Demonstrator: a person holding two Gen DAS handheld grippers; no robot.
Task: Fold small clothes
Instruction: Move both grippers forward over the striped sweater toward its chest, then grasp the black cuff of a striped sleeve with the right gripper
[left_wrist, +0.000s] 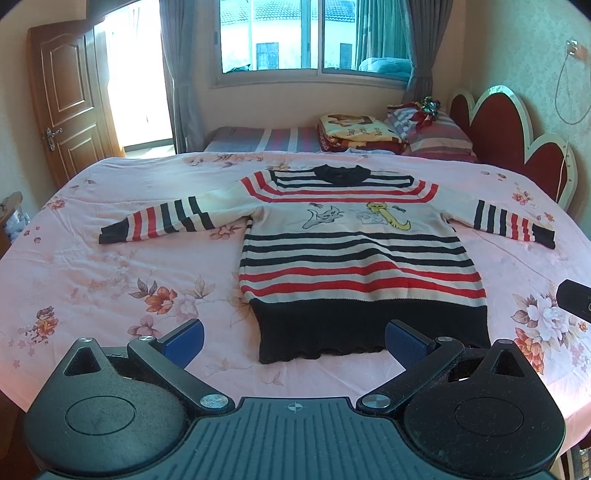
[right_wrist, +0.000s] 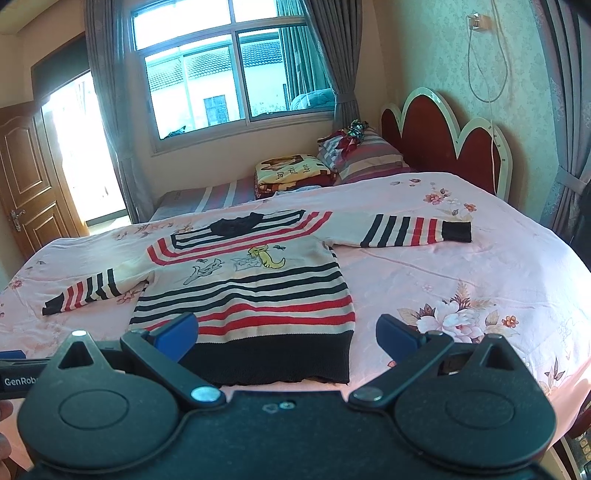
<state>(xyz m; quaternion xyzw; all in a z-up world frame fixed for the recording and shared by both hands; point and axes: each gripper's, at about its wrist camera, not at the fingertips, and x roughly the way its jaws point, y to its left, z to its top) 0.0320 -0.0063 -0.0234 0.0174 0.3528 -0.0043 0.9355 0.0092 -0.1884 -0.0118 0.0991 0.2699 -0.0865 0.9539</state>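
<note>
One small striped sweater (left_wrist: 360, 254) is lying flat, front up, in the middle of a pink flowered bedsheet (left_wrist: 110, 280), both sleeves stretching out to left and right and its dark collar pointing to the far side. Cream knit is carrying red and dark bands, two cartoon animals on the chest and a wide dark hem at the near edge. Both the left gripper (left_wrist: 293, 339) and the right gripper (right_wrist: 286, 334) are hovering near that hem with fingers spread wide, holding nothing.

Sweater (right_wrist: 243, 295) hem corner behind tool finger (right_wrist: 177, 334)
</note>
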